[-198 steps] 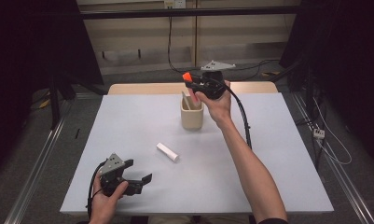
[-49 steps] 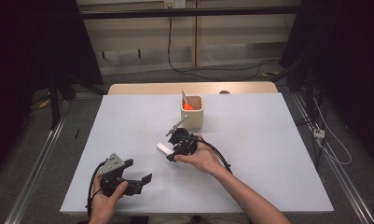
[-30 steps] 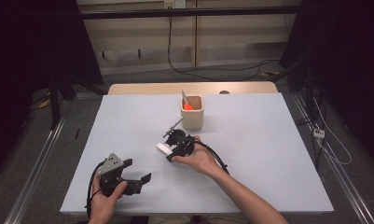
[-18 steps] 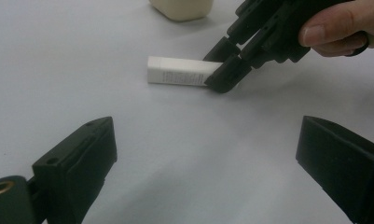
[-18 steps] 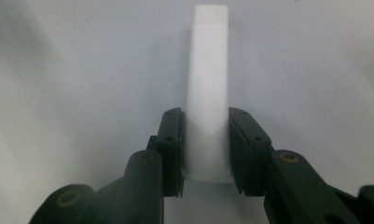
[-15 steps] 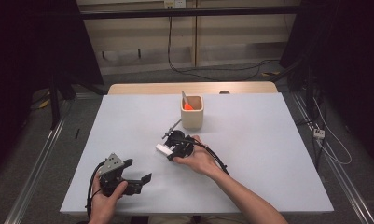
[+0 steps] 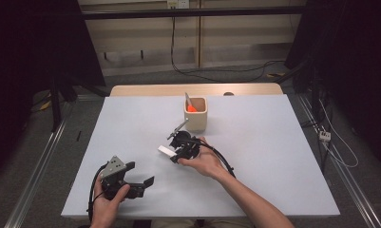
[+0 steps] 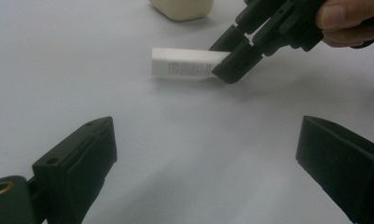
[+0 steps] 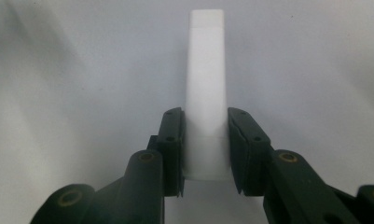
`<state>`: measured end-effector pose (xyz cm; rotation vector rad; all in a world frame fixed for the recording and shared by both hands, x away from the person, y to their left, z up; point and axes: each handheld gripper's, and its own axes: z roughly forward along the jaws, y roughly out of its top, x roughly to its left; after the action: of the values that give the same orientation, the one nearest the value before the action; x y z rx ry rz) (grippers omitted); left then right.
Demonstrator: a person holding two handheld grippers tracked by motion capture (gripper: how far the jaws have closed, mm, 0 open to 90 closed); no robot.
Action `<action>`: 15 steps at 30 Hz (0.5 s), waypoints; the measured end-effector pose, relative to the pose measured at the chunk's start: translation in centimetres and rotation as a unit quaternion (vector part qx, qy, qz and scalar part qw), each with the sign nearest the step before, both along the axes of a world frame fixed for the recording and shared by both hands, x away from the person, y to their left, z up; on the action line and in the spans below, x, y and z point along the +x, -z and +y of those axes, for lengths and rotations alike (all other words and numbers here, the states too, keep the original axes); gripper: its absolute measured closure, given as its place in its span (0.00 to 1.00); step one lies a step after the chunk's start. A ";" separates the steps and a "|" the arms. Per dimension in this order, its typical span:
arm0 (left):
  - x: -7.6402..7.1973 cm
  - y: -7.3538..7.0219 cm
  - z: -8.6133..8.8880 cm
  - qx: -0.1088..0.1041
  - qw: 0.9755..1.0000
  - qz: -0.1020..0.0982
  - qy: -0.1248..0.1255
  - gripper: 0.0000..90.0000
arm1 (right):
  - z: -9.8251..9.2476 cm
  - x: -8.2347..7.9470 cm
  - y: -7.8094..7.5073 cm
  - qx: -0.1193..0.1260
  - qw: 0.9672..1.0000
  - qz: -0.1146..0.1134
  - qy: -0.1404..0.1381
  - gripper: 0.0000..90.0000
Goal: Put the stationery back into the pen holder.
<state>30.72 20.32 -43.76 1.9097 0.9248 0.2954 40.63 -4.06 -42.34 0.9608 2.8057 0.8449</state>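
Note:
A small white block (image 7: 167, 151) lies on the white table (image 7: 273, 142), a little in front of a cream cup (image 7: 195, 118). My right gripper (image 7: 176, 154) is shut on the block's right end. In the right gripper view both pads press on its sides (image 9: 205, 56), one of them the left pad (image 9: 174, 140). The left gripper view shows the block (image 8: 184, 69) resting on the table with the right gripper (image 8: 233, 63) on it. My left gripper (image 7: 141, 173) stands open near the table's front left, its jaws wide apart (image 8: 205, 130) and nothing between them.
The cream cup holds an orange-tipped tool (image 7: 191, 107) that leans to the left. A wooden strip (image 7: 193, 89) runs along the table's far edge. Cables trail from both grippers across the table. Dark stands and rails flank the table.
The right gripper was up at the cup 6.6 s ago. It has since come down to the white block, and over the last second neither hand has moved visibly.

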 end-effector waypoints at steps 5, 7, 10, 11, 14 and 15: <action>0.0 0.0 0.0 -0.001 1.000 0.000 0.000 0.06 | -0.5 -0.2 -0.3 0.006 1.000 -0.008 -0.008 0.76; 0.0 0.0 -0.1 -0.002 1.000 -0.001 0.001 0.05 | -0.6 -0.4 -0.3 0.007 1.000 -0.009 -0.013 0.76; -0.1 0.1 -0.3 -0.001 1.000 -0.003 0.004 0.05 | -0.9 -0.9 -0.2 0.006 1.000 -0.007 -0.021 0.76; 0.0 0.0 -0.3 0.004 1.000 -0.004 0.008 0.05 | -1.0 -1.0 -0.1 0.005 1.000 -0.006 -0.021 0.76; -0.1 0.0 -0.7 0.006 1.000 -0.006 0.014 0.05 | -1.6 -1.1 -0.1 0.008 1.000 -0.004 -0.022 0.76; -0.1 0.0 -0.8 0.007 1.000 -0.006 0.016 0.06 | -1.8 -1.1 -0.1 0.009 1.000 -0.003 -0.021 0.76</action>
<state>30.63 19.52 -43.78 1.9324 0.8858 0.2946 39.48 -5.89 -42.23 0.9030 2.8276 0.8789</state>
